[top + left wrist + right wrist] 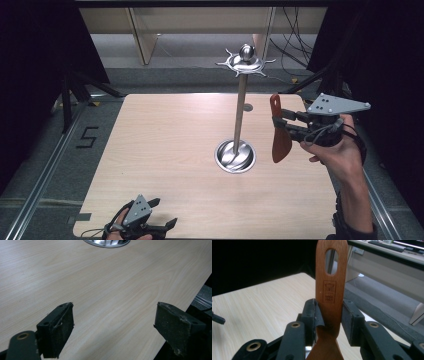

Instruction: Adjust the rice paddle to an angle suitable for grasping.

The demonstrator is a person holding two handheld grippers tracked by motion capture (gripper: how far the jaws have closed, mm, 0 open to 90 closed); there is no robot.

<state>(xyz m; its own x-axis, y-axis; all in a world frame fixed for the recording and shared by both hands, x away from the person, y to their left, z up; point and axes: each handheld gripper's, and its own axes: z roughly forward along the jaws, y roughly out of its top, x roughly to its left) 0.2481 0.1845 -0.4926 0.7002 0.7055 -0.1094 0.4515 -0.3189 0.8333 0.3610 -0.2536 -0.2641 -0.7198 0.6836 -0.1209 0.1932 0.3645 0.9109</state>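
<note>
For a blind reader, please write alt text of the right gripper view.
The black tongs are shut on the handle of a reddish-brown wooden spatula, held upright, its oval hanging hole at the top. Behind lies a pale wooden table.

Table (165,150) evenly lit from above; surroundings dark. Glare on metal stand (235,156). Short soft shadows. Gripper views dimmer, slightly soft; near jaws blurred.

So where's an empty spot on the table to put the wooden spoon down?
The whole left half of the table is bare, from the metal stand's base across to the left edge. The front strip between the base and the left tool is free too. It is tighter on the right, where the right tool holds the wooden spoon beside the stand.
</note>
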